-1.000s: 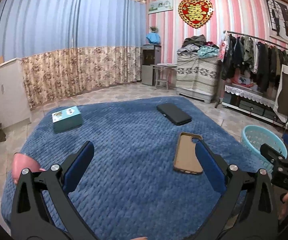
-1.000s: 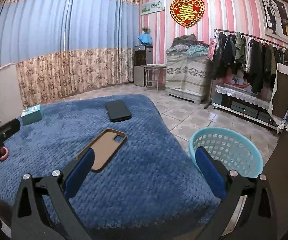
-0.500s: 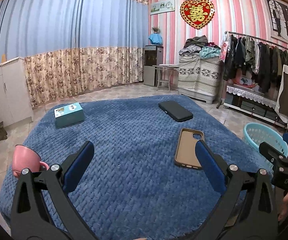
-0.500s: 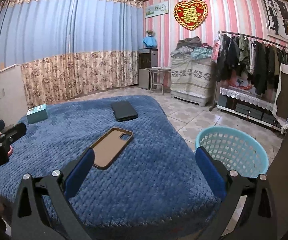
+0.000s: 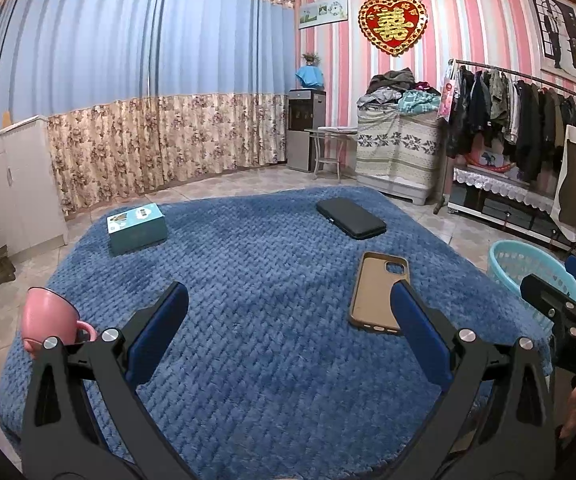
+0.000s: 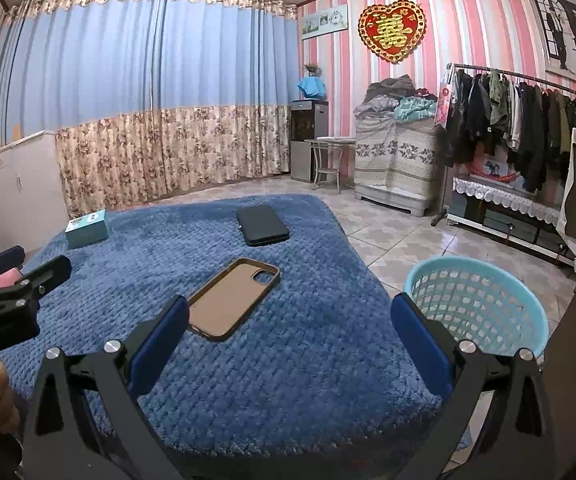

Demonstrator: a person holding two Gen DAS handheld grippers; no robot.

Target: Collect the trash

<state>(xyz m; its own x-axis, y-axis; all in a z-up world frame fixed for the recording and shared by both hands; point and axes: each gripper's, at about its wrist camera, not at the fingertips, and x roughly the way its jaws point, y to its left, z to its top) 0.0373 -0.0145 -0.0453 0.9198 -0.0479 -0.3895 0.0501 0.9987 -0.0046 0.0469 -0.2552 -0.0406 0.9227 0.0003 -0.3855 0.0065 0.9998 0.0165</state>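
a: two grippers over one big thing, the blue blanket [image 5: 256,280]. what sits on it?

b: largest to smallest, all placed against that blanket. the light blue basket [image 6: 475,304] stands on the tiled floor just off the blanket's right edge, upright, mouth open. on the blanket's far left part lies a teal box [image 5: 136,228], flat. toward the far middle lies a black case [image 5: 351,217], closed and flat. nearer, right of the blanket's middle, lies a brown phone case [image 5: 379,292] with its inner side up and the camera cutout at the far end. at the blanket's near left edge stands a pink cup [image 5: 50,316], upright, handle to the right.

a: and the grippers?

b: the left gripper [image 5: 288,320] hangs above the near part of the blanket, fingers spread wide, nothing between them. its right finger [image 5: 415,332] overlaps the near corner of the phone case in the left wrist view; i cannot tell whether it touches. the right gripper [image 6: 288,324] hangs over the blanket's near right part, likewise spread wide and empty, its left finger [image 6: 160,336] just beside the near end of the phone case and its right finger in front of the basket.

a: anything in the basket?

b: only its mesh wall shows inside. the phone case lies between the cup and the basket, well apart from both.
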